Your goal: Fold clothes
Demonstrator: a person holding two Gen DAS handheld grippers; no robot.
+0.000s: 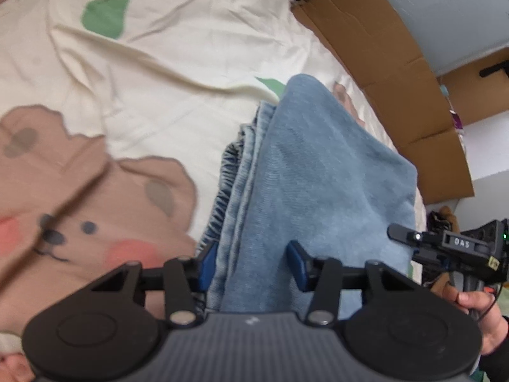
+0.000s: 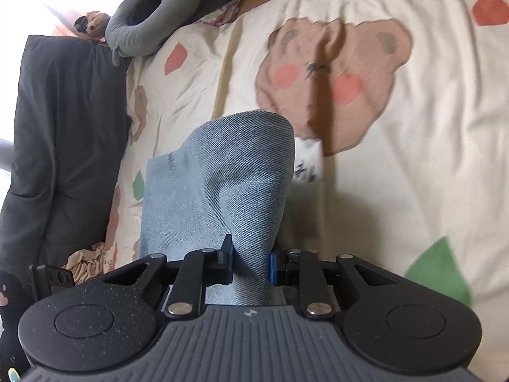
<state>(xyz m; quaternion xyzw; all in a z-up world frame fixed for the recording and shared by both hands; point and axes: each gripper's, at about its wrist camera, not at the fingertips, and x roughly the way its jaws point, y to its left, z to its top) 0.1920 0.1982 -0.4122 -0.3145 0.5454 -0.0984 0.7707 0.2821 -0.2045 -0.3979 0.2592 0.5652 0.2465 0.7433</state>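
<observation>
Light blue jeans (image 1: 318,172), folded into layers, lie over the cream bear-print bedsheet (image 1: 152,73). My left gripper (image 1: 251,264) has its blue pads wide apart around the near edge of the jeans, with the elastic waistband at the left pad. My right gripper (image 2: 249,262) is shut on a raised fold of the jeans (image 2: 245,172), which bulges up in front of the pads. A white label (image 2: 307,159) shows beside that fold. The right gripper's body also shows at the right edge of the left wrist view (image 1: 458,248).
Flattened cardboard (image 1: 381,73) lines the bed's far side. A dark garment (image 2: 60,133), a grey neck pillow (image 2: 149,22), a small brown plush toy (image 2: 94,22) and a beige cloth (image 2: 89,261) lie at the left of the right wrist view.
</observation>
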